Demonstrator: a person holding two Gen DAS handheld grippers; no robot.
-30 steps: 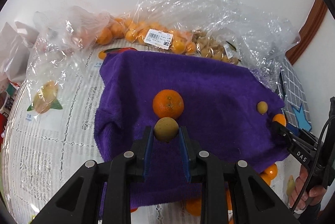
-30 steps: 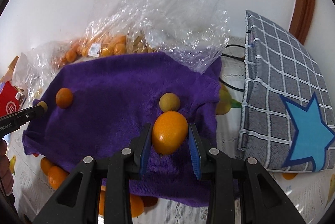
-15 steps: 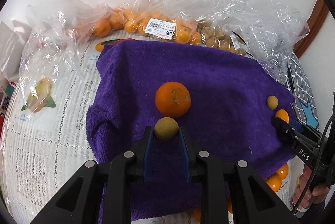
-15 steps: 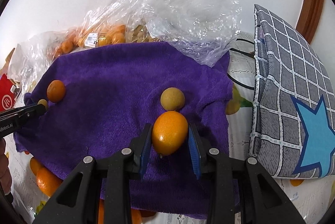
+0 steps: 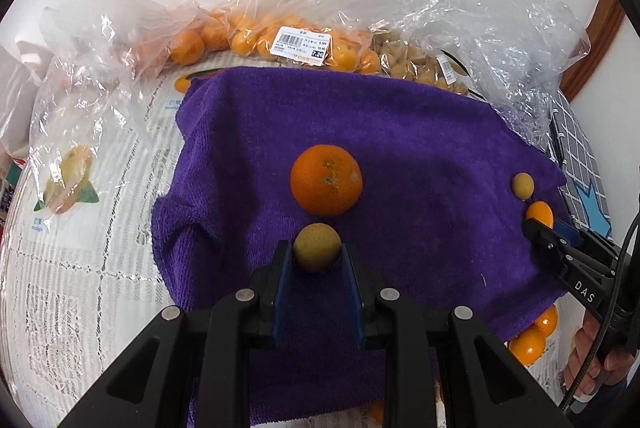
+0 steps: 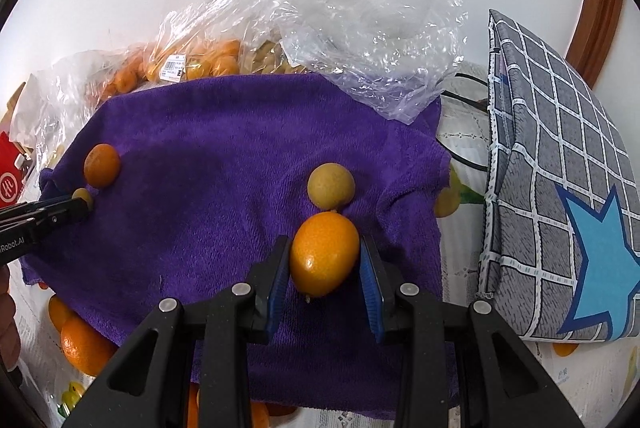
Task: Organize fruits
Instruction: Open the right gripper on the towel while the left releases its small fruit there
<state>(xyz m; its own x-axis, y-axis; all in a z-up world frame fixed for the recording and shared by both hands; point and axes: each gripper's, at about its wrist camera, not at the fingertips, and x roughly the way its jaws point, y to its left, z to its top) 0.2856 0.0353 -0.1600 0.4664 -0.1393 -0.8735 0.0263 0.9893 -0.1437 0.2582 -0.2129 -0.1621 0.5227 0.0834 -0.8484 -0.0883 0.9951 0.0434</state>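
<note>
The left gripper (image 5: 316, 260) clenched a tan longan (image 5: 317, 246) just before the mandarin (image 5: 326, 179), the right gripper (image 6: 325, 262) a kumquat (image 6: 324, 253) beside another longan (image 6: 331, 186), both having edged closer over the purple towel (image 5: 400, 132), pairs nearly placed, each tilted steeply downward.

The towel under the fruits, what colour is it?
Purple. The towel shows best in the right wrist view.
</note>
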